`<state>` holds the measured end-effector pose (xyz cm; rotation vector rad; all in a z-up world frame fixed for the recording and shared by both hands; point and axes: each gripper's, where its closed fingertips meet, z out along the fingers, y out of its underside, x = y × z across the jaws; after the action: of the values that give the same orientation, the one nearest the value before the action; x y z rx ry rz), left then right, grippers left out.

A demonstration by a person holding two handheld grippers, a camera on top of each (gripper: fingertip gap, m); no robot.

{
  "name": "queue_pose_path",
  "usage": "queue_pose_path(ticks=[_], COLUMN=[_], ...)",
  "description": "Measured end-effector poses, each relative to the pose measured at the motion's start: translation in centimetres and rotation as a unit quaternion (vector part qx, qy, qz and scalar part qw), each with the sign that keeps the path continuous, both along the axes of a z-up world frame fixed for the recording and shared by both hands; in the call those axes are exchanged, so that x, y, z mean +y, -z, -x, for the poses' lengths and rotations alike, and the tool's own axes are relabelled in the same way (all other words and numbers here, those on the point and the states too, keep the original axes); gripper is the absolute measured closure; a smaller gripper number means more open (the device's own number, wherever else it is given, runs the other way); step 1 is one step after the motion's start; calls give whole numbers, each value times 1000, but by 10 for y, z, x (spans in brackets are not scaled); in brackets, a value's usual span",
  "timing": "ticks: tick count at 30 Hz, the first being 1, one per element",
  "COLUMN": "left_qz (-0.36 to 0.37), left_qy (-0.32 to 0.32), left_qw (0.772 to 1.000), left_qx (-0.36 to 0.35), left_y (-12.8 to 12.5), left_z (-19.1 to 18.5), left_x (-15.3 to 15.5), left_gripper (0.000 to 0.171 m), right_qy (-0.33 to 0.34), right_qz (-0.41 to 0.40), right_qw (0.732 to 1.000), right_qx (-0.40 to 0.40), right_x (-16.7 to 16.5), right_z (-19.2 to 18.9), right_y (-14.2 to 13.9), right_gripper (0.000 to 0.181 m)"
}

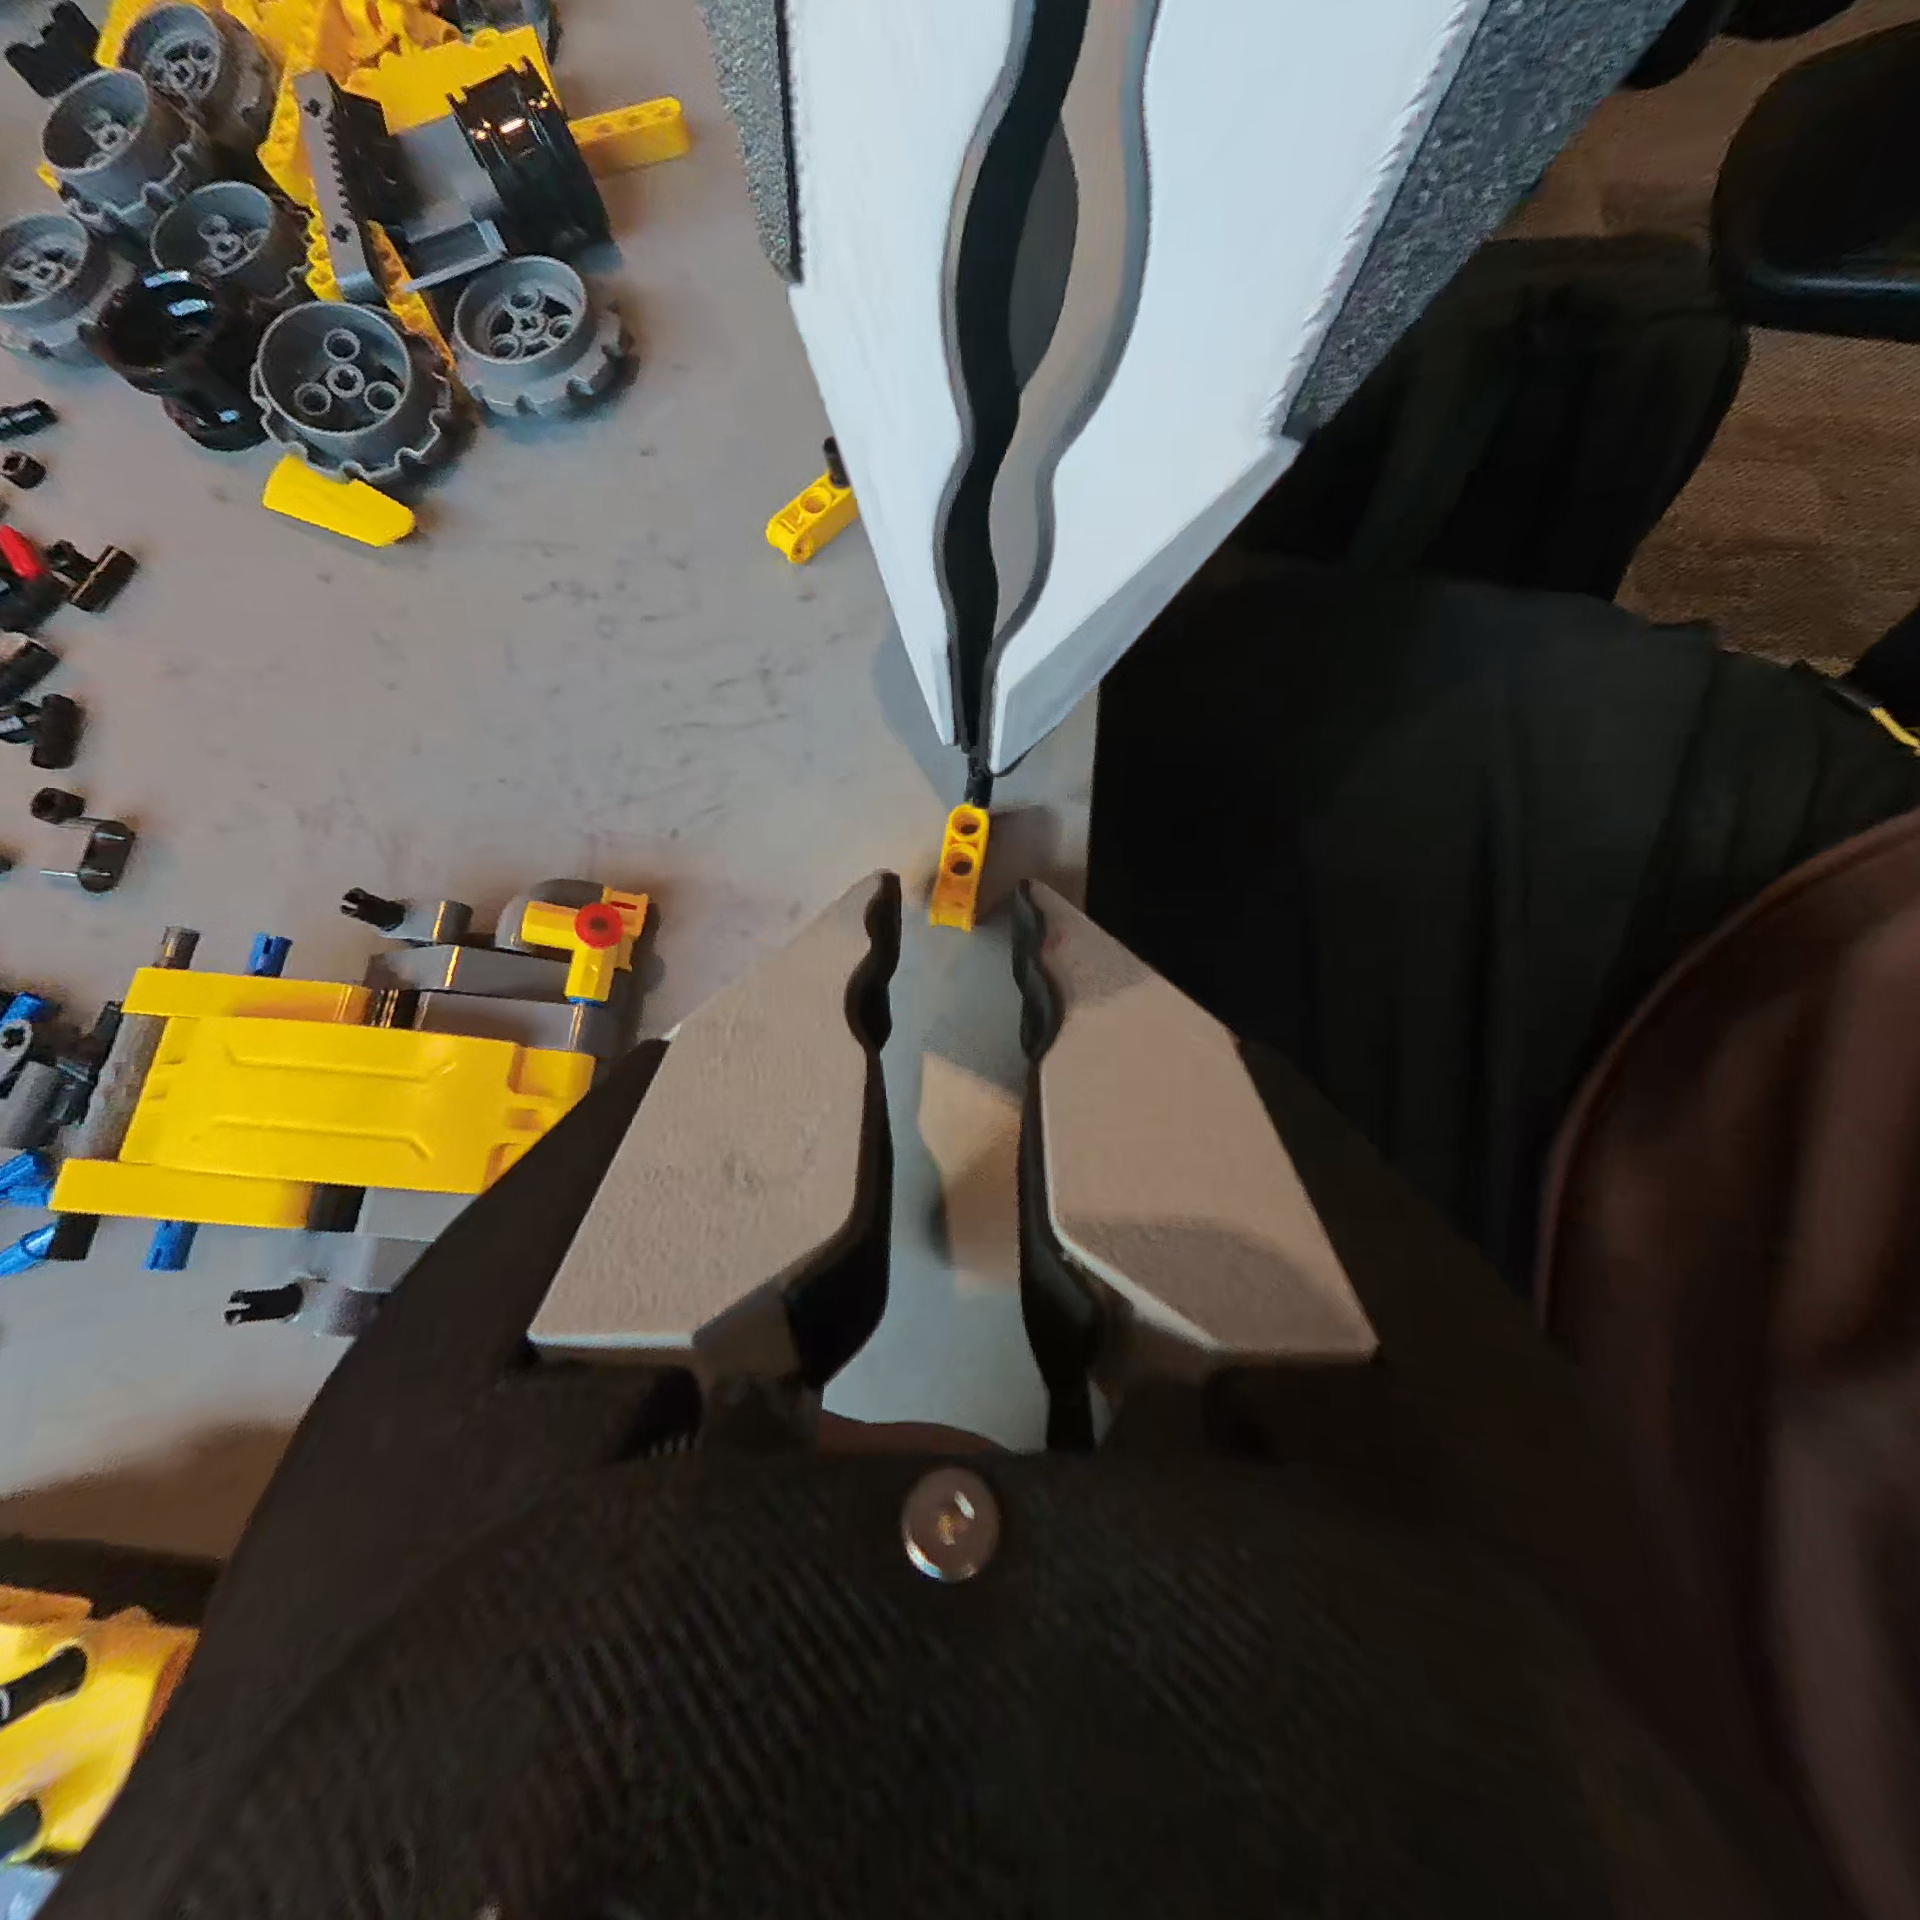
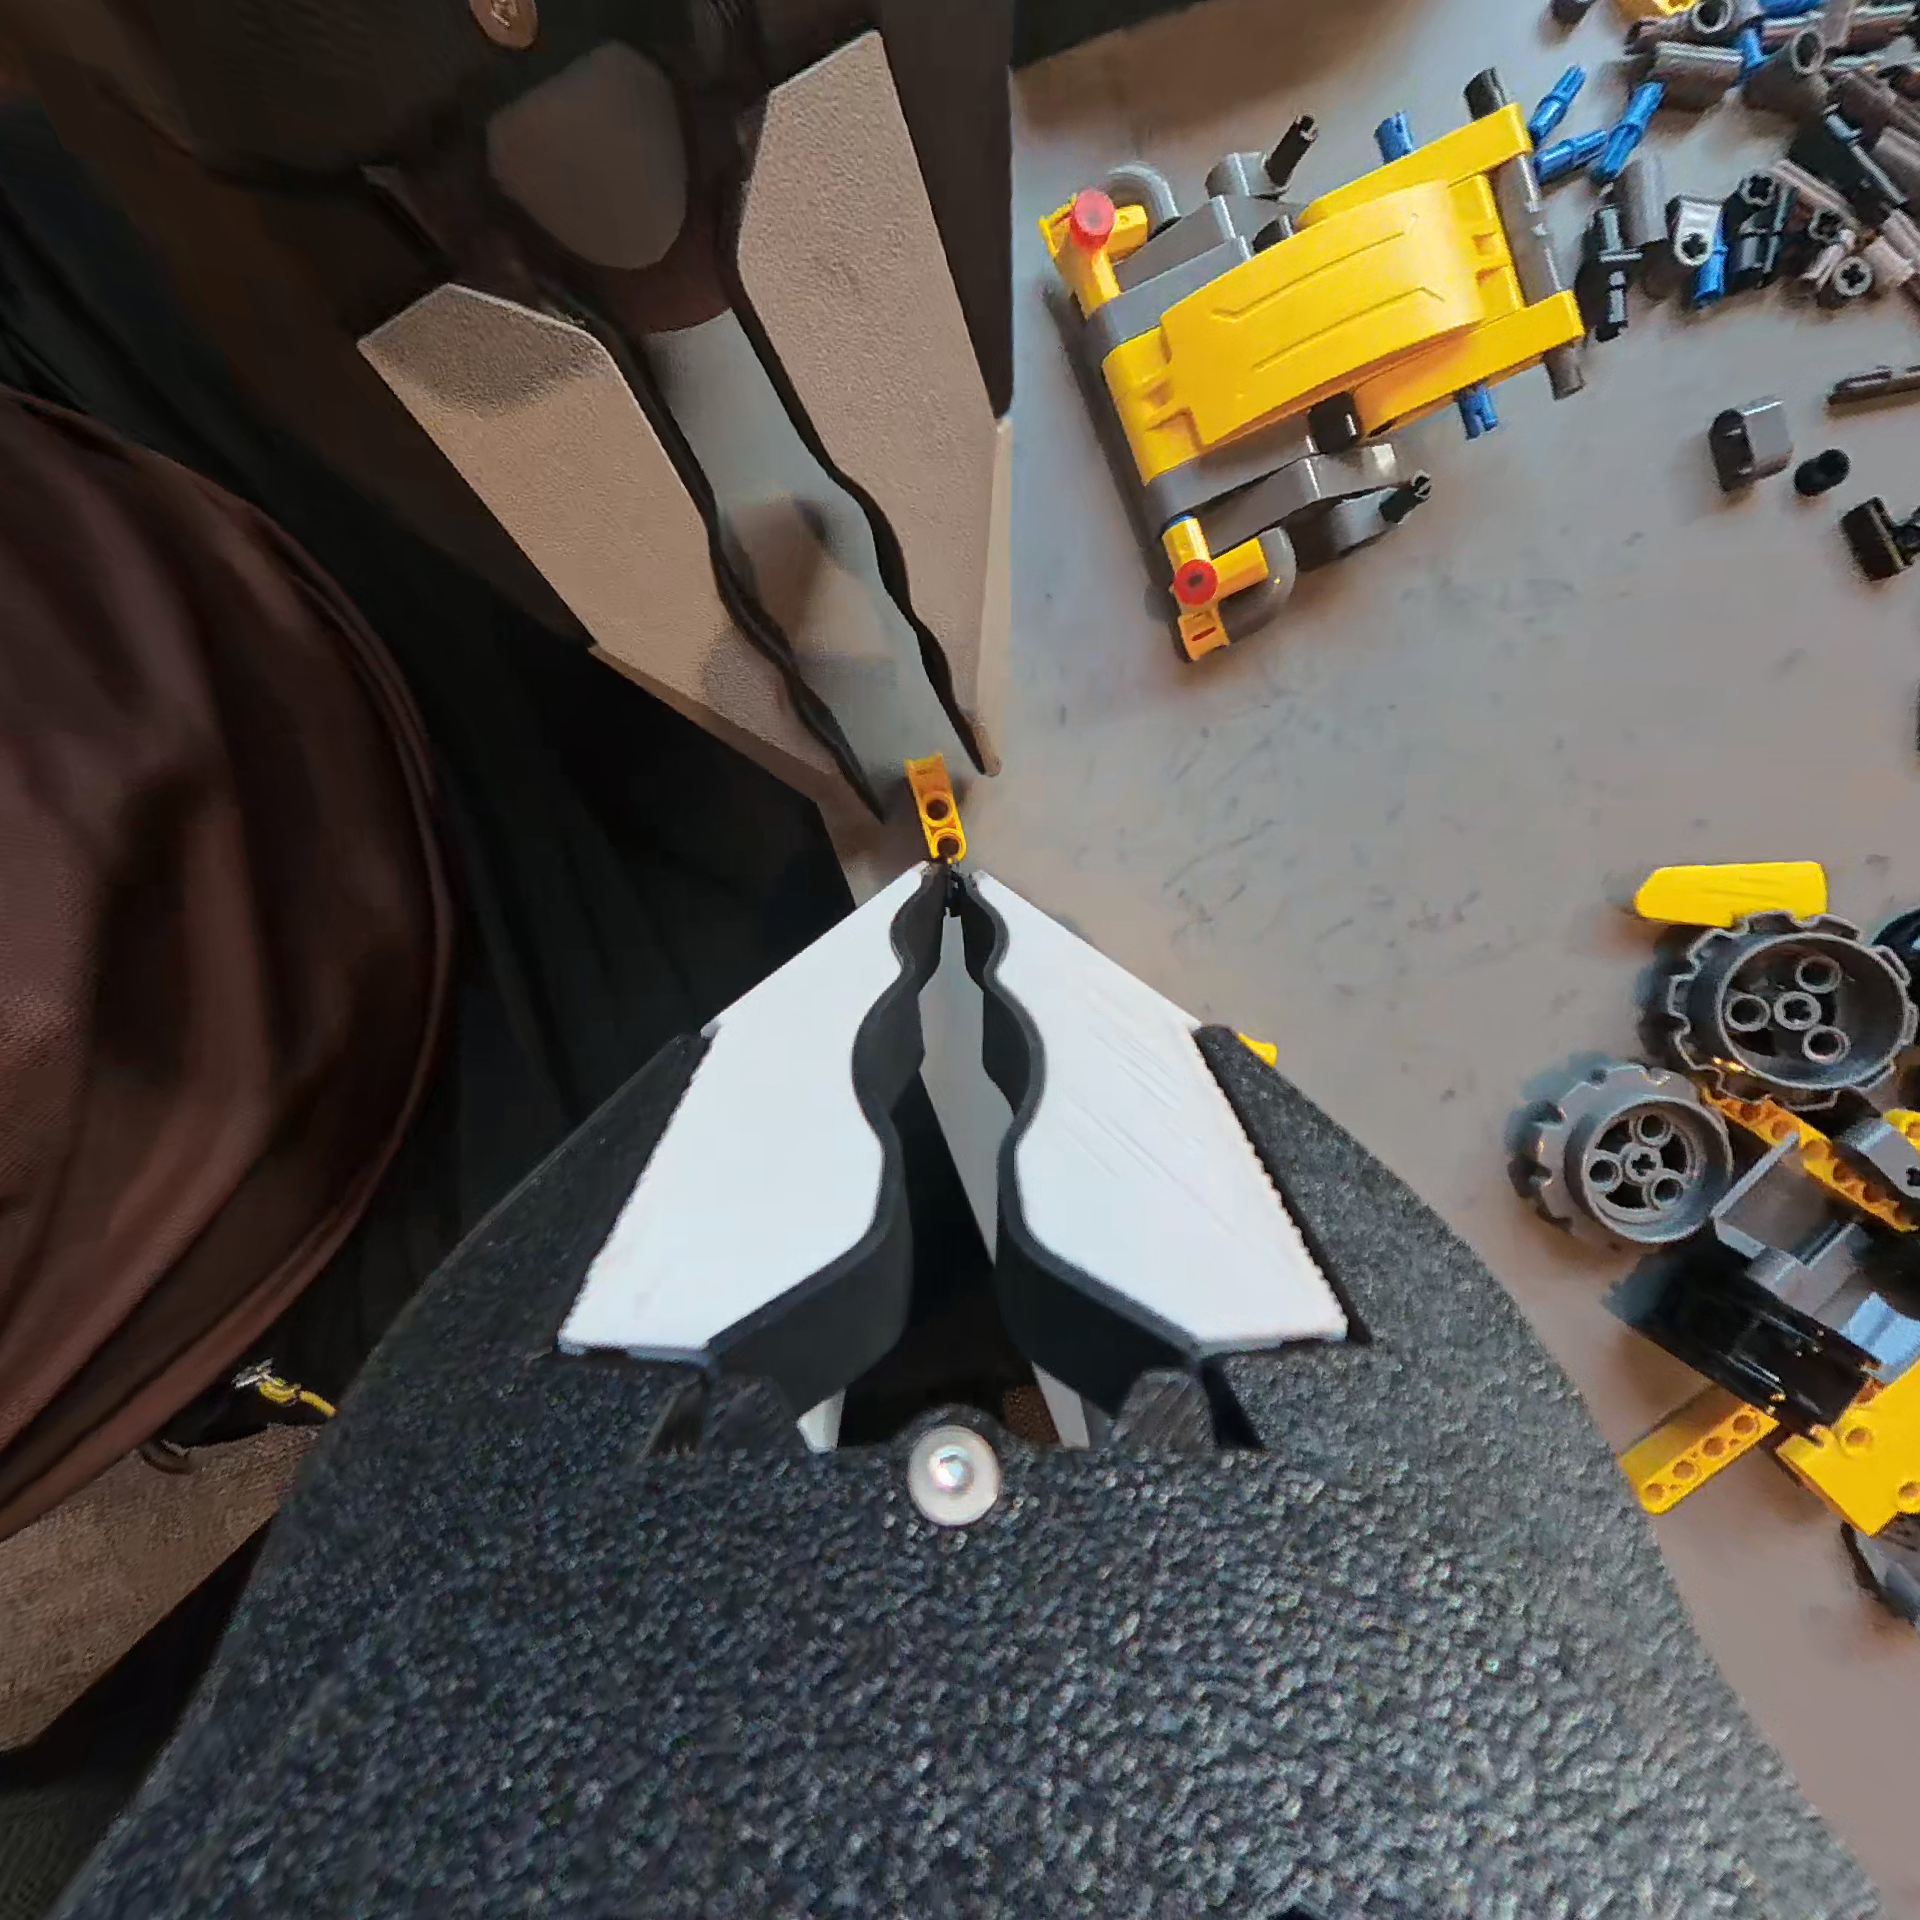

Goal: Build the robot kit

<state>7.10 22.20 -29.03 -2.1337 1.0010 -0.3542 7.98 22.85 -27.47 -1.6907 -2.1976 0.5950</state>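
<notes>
Yellow plastic hanging in mid-air: a small yellow beam point(image 2: 938, 821) with round holes is pinched by a black pin at its end, the right gripper point(image 2: 951, 883) with its white fingers closed tight on that pin, just off the near edge of the grey desk point(image 1: 520, 675). Opposite it sits the left gripper point(image 1: 956, 914), grey fingers apart, tips flanking the beam's free end without clearly touching it. That grip looks thin, only the tips have the pin, so any sideways nudge from the left fingers could twist the beam or pop it loose, and it would likely drop past the desk edge onto the dark fabric point(image 1: 1455, 831) below. Further in lie a yellow panel assembly point(image 1: 322, 1101), grey wheels point(image 1: 343, 379) and scattered black connectors point(image 2: 1756, 239), well apart from both grippers.
</notes>
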Motion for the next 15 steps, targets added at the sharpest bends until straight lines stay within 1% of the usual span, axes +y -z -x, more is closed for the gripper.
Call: queue_pose_path(ticks=[3, 8, 11, 13, 15], left_qz=[-17, -69, -71, -72, -82], left_qy=[-11, 0, -1, 5, 8], left_qw=[1000, 996, 995, 994, 993], left_qx=[1, -51, -70, -76, -81], left_y=[-3, -28, -34, -36, -39], left_z=[4, -2, -5, -8, -9], left_x=[3, 0, 0, -2, -3], left_gripper=[155, 159, 162, 168, 170], right_qy=[2, 23, 28, 34, 40], right_qz=[-1, 72, 109, 118, 131], right_qw=[1000, 995, 990, 988, 985], right_qx=[13, 63, 83, 94, 109], right_x=[1, -4, -10, -11, -12], right_z=[3, 7, 8, 8, 8], right_y=[-6, -23, -26, -29, -33], right_gripper=[181, 181, 181, 181, 181])
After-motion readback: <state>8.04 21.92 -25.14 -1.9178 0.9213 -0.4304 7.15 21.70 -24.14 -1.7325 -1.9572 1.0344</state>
